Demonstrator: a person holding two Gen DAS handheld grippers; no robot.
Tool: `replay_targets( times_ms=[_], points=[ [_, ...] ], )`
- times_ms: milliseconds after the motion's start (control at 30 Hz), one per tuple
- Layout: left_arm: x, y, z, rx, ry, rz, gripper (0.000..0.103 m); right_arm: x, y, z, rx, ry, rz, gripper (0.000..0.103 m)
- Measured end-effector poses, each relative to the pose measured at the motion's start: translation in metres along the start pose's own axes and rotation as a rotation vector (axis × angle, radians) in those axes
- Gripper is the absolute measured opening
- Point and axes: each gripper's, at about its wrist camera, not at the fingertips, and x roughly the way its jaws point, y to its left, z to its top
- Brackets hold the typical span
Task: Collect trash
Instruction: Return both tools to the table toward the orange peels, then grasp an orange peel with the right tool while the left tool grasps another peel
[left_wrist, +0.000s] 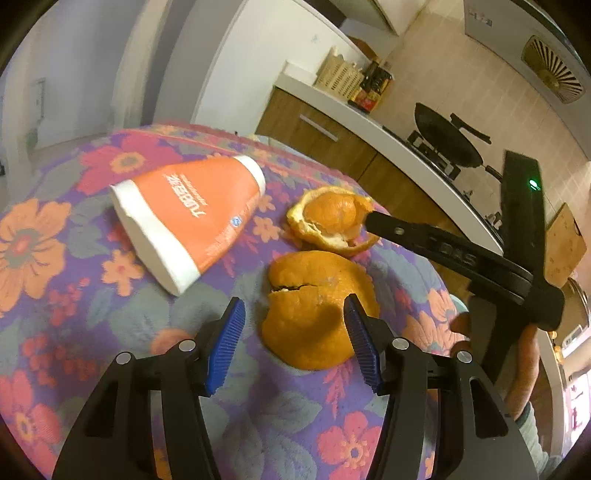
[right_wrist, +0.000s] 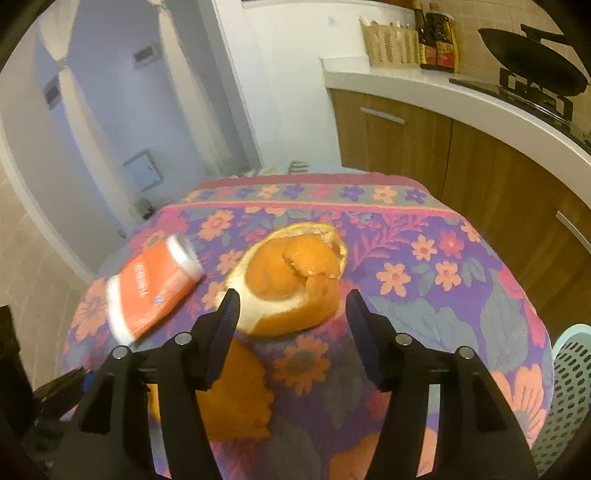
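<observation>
Kitchen, floral-clothed surface (left_wrist: 74, 258): left gripper (left_wrist: 295, 332) spread, empty, over near orange peel (left_wrist: 310, 314); right gripper (right_wrist: 291, 314) spread, empty, at far peel (right_wrist: 291, 280). Advice: straddle peel rims, clench gently; flattened orange carton (left_wrist: 192, 218) lies beside, basket (right_wrist: 569, 387) waits at the right edge.

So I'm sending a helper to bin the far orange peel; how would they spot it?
On the flowered tablecloth, right of the orange-and-white packet, lie two peels. Take the far peel: it curls open, showing white pith, whereas the near peel lies dome-up.
</observation>
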Motion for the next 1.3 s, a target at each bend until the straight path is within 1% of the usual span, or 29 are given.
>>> replay_targets(
  times_ms=[100,233,367,400,433,467,533,633,700,800,933,1033,1233,1300],
  points=[
    [0.005,-0.002,0.002,0.005,0.007,0.001,0.056,0.013,-0.007,-0.001,0.032,0.034,-0.009,0.056],
    [0.011,-0.004,0.005,-0.001,0.015,-0.004,0.058,0.029,-0.022,-0.007,0.099,0.098,0.031,0.056],
    [0.017,-0.008,0.004,-0.006,0.03,-0.019,0.061,0.03,-0.032,-0.008,0.141,0.114,0.082,0.055],
    [0.019,-0.008,0.003,-0.01,0.041,-0.032,0.061,0.03,-0.033,-0.008,0.147,0.113,0.087,0.048],
    [0.02,-0.007,0.003,-0.018,0.044,-0.04,0.061,0.03,-0.035,-0.009,0.154,0.116,0.105,0.037],
    [0.021,-0.006,0.003,-0.031,0.048,-0.049,0.062,0.031,-0.035,-0.009,0.157,0.126,0.116,0.035],
    [0.024,-0.004,0.001,-0.045,0.062,-0.064,0.064,0.031,-0.036,-0.01,0.161,0.127,0.116,0.02],
    [0.027,-0.004,-0.001,-0.058,0.081,-0.086,0.066,0.03,-0.037,-0.01,0.167,0.12,0.12,0.009],
    [0.027,-0.007,-0.003,-0.049,0.083,-0.084,0.066,0.029,-0.037,-0.01,0.173,0.11,0.11,0.005],
    [0.028,-0.014,-0.006,-0.021,0.088,-0.079,0.066,0.024,-0.037,-0.009,0.175,0.084,0.106,0.004],
    [0.028,-0.023,-0.009,0.017,0.097,-0.104,0.059,0.015,-0.032,-0.009,0.142,0.038,0.06,0.003],
    [0.025,-0.028,-0.013,0.045,0.097,-0.115,0.054,0.008,-0.028,-0.008,0.125,-0.001,0.042,0.003],
    [0.02,-0.04,-0.019,0.094,0.093,-0.141,0.037,-0.01,-0.032,-0.011,0.139,-0.089,0.028,0.003],
    [0.018,-0.044,-0.02,0.102,0.086,-0.149,0.03,-0.018,-0.036,-0.012,0.154,-0.12,0.039,0.003]
  ],
)
